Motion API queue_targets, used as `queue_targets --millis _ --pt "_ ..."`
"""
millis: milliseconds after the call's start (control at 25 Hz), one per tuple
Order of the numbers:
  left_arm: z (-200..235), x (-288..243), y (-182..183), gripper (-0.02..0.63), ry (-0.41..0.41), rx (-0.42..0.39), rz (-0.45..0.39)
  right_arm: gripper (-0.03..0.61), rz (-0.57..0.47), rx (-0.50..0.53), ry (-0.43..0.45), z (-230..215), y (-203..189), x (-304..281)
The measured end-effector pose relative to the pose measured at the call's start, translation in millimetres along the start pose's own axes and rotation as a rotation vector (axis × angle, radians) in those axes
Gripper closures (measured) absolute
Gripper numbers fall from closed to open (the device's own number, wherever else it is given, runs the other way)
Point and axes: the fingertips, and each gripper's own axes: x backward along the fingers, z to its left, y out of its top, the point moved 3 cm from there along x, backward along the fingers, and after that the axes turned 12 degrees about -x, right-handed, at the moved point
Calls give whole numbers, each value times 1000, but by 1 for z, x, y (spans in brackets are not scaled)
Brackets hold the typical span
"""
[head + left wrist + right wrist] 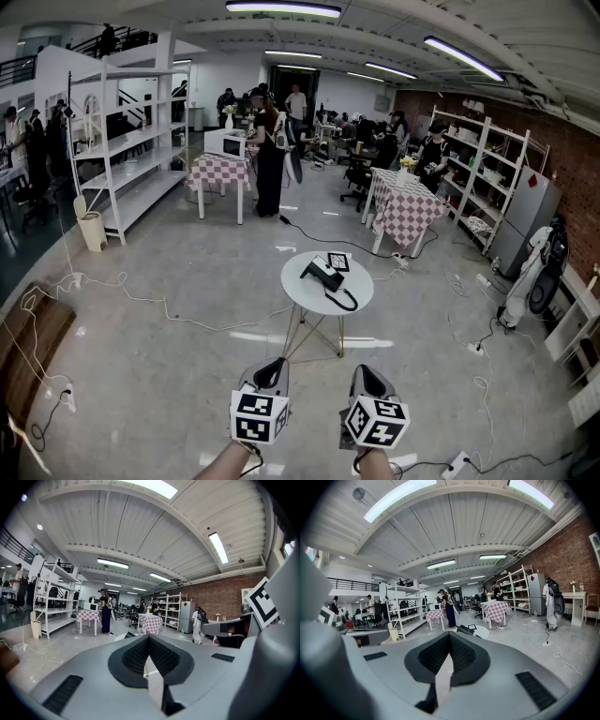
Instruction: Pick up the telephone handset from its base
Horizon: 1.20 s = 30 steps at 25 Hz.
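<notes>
Grippers (273, 367) (366, 372) (both shut) far from handset (317, 273).

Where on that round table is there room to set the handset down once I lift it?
Bare top lies along the round table's left rim, left of the telephone, and on the right rim beyond the cord. The centre and far edge are crowded: telephone and marker card sit close together there.
</notes>
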Motion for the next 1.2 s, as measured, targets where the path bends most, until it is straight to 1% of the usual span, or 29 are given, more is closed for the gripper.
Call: queue_targets --millis 280,360,440,520,720,960,1080,1200 --pt "-17 -15 -1 598 13 11 6 555 9 5 22 -19 7 -7" --pt "-20 -18 -1 598 21 16 10 555 17 1 42 -21 9 -9" --pt "-24 -22 -1 598 30 24 12 555 27 -25 68 -26 10 -11" --pt "-29 -27 -1 598 39 37 12 555 33 -50 77 -35 12 -14" --pt "-49 -42 -2 598 50 59 23 555 46 -64 68 -67 15 -10" --pt "-78 -61 5 598 35 32 31 555 66 -88 59 -102 16 -5" --pt "-91 -64 9 598 45 18 26 555 81 -97 55 -119 14 -1" --pt "-95 -64 10 598 59 15 29 555 87 -107 57 -124 15 -2"
